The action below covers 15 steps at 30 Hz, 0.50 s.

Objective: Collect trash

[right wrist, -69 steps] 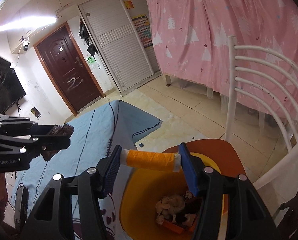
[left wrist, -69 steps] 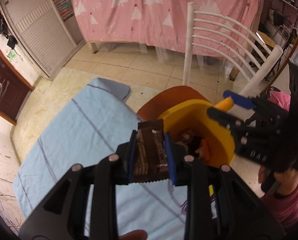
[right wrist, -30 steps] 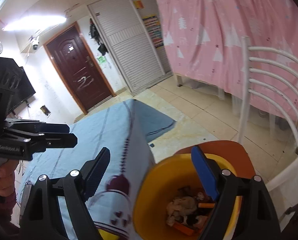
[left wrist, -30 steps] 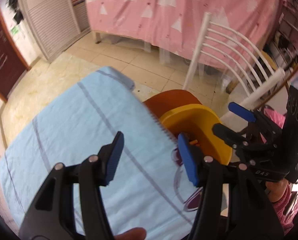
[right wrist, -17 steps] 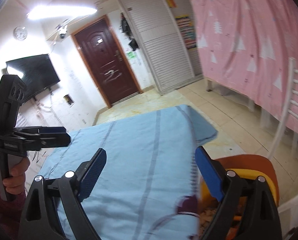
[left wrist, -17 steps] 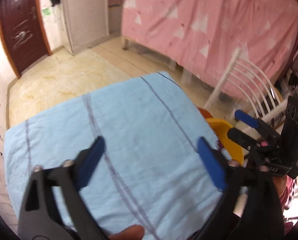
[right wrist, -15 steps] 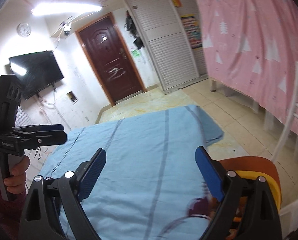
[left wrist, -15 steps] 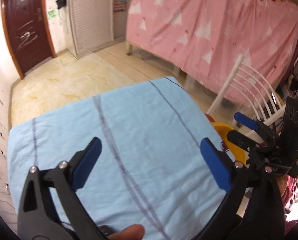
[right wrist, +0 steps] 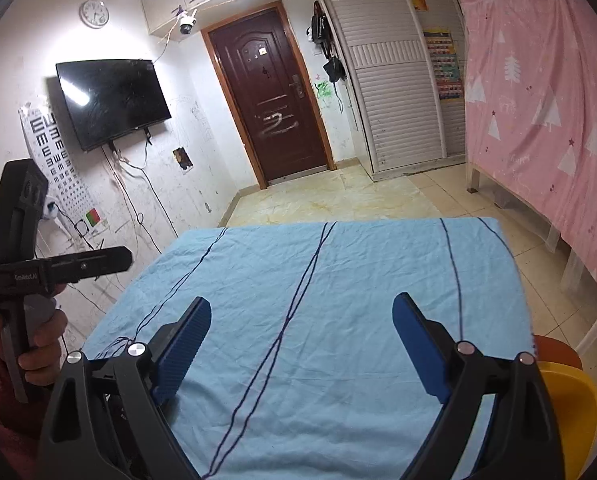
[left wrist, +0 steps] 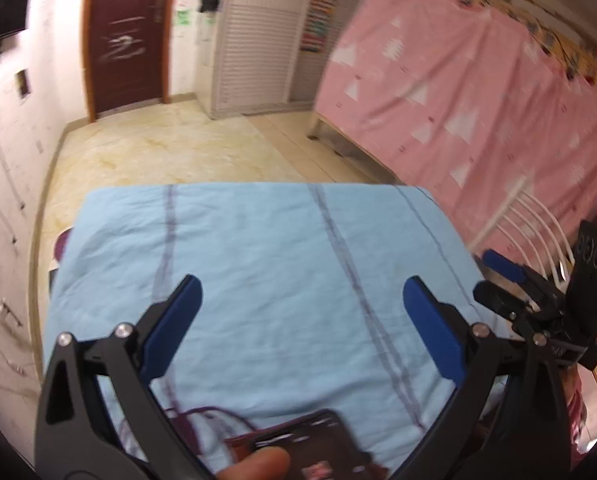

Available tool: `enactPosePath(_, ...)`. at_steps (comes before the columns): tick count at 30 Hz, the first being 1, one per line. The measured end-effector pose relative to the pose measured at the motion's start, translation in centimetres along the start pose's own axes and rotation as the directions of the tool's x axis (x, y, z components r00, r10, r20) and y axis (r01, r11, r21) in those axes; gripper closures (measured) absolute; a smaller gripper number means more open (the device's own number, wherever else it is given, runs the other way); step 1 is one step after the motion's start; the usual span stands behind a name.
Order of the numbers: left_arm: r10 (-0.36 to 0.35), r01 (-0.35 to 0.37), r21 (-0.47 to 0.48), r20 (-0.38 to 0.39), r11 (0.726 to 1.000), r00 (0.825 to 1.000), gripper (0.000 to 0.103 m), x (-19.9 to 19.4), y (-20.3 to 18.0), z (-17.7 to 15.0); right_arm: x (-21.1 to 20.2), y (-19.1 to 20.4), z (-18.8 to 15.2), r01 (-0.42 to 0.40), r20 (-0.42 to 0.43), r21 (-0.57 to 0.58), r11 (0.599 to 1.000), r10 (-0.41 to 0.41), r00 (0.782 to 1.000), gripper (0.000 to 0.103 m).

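Note:
My left gripper [left wrist: 300, 320] is open and empty above a table covered with a light blue cloth [left wrist: 258, 272]. My right gripper [right wrist: 300, 344] is open and empty above the same cloth [right wrist: 338, 272]. The yellow trash bin [right wrist: 574, 404] shows only as a rim at the lower right of the right wrist view. The right gripper also shows at the right edge of the left wrist view [left wrist: 510, 284]. The left gripper shows at the left of the right wrist view [right wrist: 78, 266]. A dark phone-like object [left wrist: 310, 452] lies blurred at the bottom of the left wrist view.
A white chair [left wrist: 530, 224] stands beyond the table's right side, with its orange seat [right wrist: 558, 356] under the bin. A pink curtain [right wrist: 546, 92] hangs on the right. A brown door [right wrist: 274, 108] and a wall TV [right wrist: 110, 100] are at the back.
Both grippers let go of their trash over the yellow bin, opened, and swung left and up away from it, so the views now face the blue-covered table.

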<state>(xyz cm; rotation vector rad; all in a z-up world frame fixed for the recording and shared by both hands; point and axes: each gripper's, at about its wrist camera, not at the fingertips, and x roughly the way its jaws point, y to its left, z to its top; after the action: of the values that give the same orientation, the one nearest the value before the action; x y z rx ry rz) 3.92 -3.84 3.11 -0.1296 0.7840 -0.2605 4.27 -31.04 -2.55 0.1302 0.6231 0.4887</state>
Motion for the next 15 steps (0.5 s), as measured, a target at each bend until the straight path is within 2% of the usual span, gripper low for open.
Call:
enactPosePath(3,0.055,-0.052,-0.046,0.056,0.998,0.997,0.006,-1.2,2.7,-1.3,0.9,1.6,-0.3,0.04,0.007,-0.02,0.999,-0.04,0.999,0.018)
enactPosePath(8,0.186,-0.179,-0.073,0.121,0.981,0.975,0.006,-1.9,5.3,-3.1,1.5,3.0,-1.0,0.041,0.039,-0.012,0.999,-0.04,0.998,0.016)
enactPosePath(15,0.247,-0.231,-0.116,0.149,0.966,0.957,0.006,-1.9,7.3,-5.5,2.3,2.7,-2.1,0.059,0.031,0.023,0.998,-0.06,0.998,0.012)
